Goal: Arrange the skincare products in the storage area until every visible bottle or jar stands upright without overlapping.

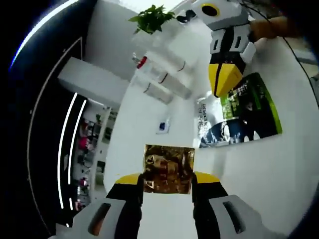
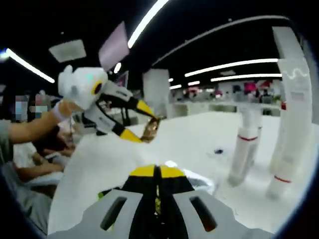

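Open white table (image 1: pixel 149 114) ahead of the gold packet (image 1: pixel 168 169), bare up to a small blue-marked item (image 1: pixel 163 125). Beyond that, blocked by a row of white tubes (image 1: pixel 164 77) and a green plant (image 1: pixel 152 19). To the right, hemmed by green and black packets (image 1: pixel 244 112) and the other gripper (image 1: pixel 223 84).

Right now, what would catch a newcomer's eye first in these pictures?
The shiny gold packet pinched between the left gripper's yellow-tipped jaws, held above the white table. Next, the right gripper, jaws shut, over the green and black packets. Behind, tall white tubes stand upright.
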Available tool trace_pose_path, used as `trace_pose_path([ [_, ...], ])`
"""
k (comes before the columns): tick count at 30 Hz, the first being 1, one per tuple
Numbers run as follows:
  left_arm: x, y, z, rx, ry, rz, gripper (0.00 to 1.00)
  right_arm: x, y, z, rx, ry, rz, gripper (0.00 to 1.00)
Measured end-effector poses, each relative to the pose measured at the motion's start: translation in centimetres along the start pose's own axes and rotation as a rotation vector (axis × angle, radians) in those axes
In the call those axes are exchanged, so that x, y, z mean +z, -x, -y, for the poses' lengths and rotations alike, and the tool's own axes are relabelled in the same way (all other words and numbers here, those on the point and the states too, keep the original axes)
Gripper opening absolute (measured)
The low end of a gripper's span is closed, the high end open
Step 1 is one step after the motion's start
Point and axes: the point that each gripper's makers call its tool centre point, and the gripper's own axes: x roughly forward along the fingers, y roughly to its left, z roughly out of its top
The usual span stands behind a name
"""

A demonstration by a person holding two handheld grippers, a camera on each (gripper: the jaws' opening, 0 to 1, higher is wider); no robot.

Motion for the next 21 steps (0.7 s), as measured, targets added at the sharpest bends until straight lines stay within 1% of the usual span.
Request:
trace_pose_path([
  [2, -0.1, 0.1, 0.0, 0.044, 0.001, 0.029, 0.39, 0.4, -0.8, -0.1, 0.006, -0.033, 0.011, 0.00],
  [3, 0.0, 0.3, -0.2, 0.075, 0.000, 0.050, 0.39, 1.3, -1.4, -0.3, 0.026, -0.112, 0.050, 0.00],
  [5, 0.4, 0.8, -0.4, 0.134, -0.036, 0.103, 0.39, 2.5, -2.1, -0.6, 0.069, -0.172, 0.105, 0.00],
  [6, 0.7, 1.0, -0.5, 0.168, -0.030, 0.131, 0.39, 3.0, -2.4, -0.5, 0.076, -0.192, 0.116, 0.00],
  [7, 0.9, 1.3, -0.6, 0.200, -0.030, 0.156, 0.39, 3.2, -2.8, -0.4, 0.075, -0.187, 0.113, 0.00],
  [9, 1.1, 1.6, -0.8, 0.238, -0.042, 0.179, 0.39, 4.0, -3.5, 0.1, 0.060, -0.177, 0.130, 0.00],
  [10, 1.2, 1.8, -1.1, 0.289, -0.085, 0.190, 0.39, 5.1, -4.1, 0.6, 0.046, -0.217, 0.182, 0.01],
  [11, 1.3, 1.8, -1.1, 0.324, -0.111, 0.194, 0.39, 5.7, -4.3, 0.7, 0.054, -0.234, 0.207, 0.02],
  [12, 1.2, 1.6, -0.9, 0.323, -0.123, 0.187, 0.39, 6.4, -4.6, 0.6, 0.080, -0.244, 0.247, 0.05],
  [13, 1.1, 1.3, -0.6, 0.320, -0.127, 0.181, 0.39, 6.5, -4.7, 0.5, 0.091, -0.233, 0.257, 0.08],
  [14, 1.2, 1.4, -0.7, 0.351, -0.124, 0.187, 0.39, 6.5, -4.8, 0.2, 0.100, -0.222, 0.249, 0.14],
  [15, 1.5, 1.3, -0.8, 0.374, -0.129, 0.207, 0.39, 6.7, -4.7, -0.4, 0.134, -0.186, 0.257, 0.19],
  [16, 1.5, 1.1, -0.4, 0.362, -0.135, 0.212, 0.39, 6.5, -4.5, -0.4, 0.126, -0.198, 0.260, 0.22],
  [17, 1.6, 1.0, -0.2, 0.362, -0.122, 0.217, 0.39, 6.2, -4.5, -0.4, 0.127, -0.215, 0.245, 0.22],
  [18, 1.8, 1.0, -0.2, 0.370, -0.112, 0.230, 0.39, 6.0, -4.4, -0.5, 0.128, -0.212, 0.235, 0.20],
  [20, 2.5, 1.3, 0.1, 0.378, -0.110, 0.259, 0.39, 5.6, -4.2, -0.2, 0.101, -0.174, 0.226, 0.15],
  [21, 2.8, 1.5, 0.2, 0.384, -0.111, 0.271, 0.39, 5.6, -4.2, -0.2, 0.101, -0.170, 0.227, 0.14],
])
